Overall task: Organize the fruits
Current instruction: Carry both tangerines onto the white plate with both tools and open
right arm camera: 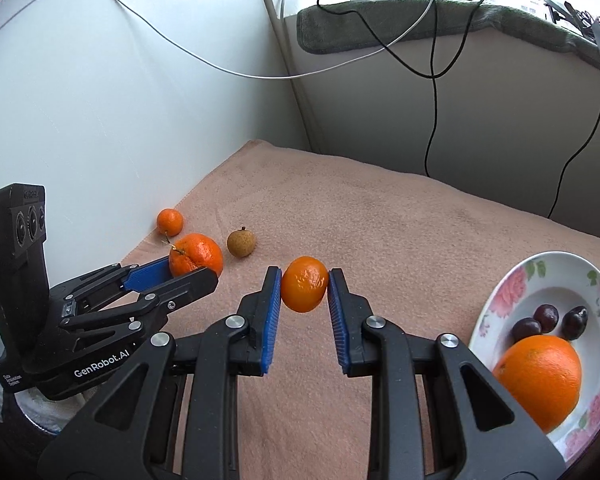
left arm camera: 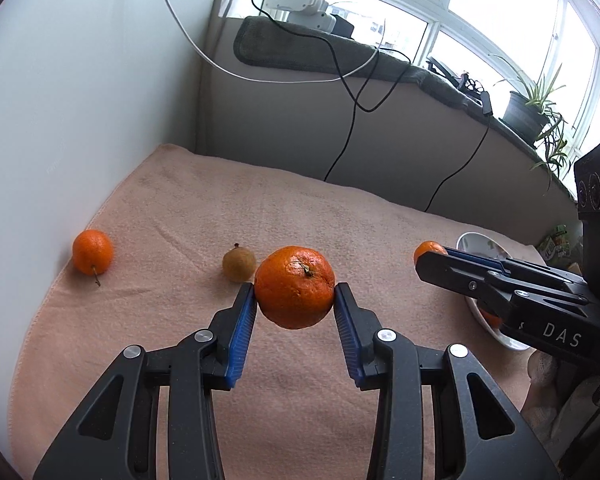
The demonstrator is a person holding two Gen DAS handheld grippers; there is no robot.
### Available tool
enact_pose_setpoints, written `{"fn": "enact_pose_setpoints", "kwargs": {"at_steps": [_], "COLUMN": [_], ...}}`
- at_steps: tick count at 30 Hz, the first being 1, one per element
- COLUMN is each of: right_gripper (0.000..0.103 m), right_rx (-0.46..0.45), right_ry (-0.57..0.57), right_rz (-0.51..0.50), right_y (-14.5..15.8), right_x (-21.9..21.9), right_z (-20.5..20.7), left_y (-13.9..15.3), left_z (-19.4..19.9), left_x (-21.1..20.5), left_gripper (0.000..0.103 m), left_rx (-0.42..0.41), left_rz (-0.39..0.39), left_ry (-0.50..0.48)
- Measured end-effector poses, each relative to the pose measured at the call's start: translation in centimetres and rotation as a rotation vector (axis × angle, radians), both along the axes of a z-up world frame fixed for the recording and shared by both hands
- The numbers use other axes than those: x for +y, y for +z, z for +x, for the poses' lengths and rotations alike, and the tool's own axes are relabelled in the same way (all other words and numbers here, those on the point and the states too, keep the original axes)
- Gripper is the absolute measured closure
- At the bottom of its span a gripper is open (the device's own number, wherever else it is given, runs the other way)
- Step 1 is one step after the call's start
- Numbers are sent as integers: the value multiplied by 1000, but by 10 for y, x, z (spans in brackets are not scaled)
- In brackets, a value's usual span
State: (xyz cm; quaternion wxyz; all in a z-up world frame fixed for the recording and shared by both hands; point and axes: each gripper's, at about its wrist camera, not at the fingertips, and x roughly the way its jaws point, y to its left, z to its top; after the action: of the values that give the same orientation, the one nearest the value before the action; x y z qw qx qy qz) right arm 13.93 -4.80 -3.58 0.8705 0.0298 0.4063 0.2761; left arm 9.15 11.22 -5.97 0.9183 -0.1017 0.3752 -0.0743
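both dimpled round tangerines (left arm camera: 295,287) (right arm camera: 304,284) gripped

A pink towel (right arm camera: 400,216) covers the table, running back to the white wall on the left and the grey ledge behind. Lying directly on it near the left wall are a small mandarin (right arm camera: 170,222) with a stem and, just to its right, a brown longan (right arm camera: 241,243). At the right edge sits a floral plate (right arm camera: 512,286), holding a large orange (right arm camera: 542,380) and three dark fruits (right arm camera: 548,322).
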Motion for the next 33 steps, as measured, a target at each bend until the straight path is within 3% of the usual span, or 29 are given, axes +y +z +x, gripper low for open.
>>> {"fn": "enact_pose_setpoints", "kwargs": {"at_steps": [18,33], "right_gripper": [78,78], "right_rx": [-49,-32], "right_ry": [-142,-300], "right_rz": [49,37], "right_y": [22,8], "right_x": [-100,-187], "right_z": [-21,-20], "left_y": [13,14], "left_z": [7,29], "left_x": [-77,-139], "left_gripper": [65,65], "left_rx": [-26,-24], "left_rz": [16,4], "left_ry": [-121,-237]}}
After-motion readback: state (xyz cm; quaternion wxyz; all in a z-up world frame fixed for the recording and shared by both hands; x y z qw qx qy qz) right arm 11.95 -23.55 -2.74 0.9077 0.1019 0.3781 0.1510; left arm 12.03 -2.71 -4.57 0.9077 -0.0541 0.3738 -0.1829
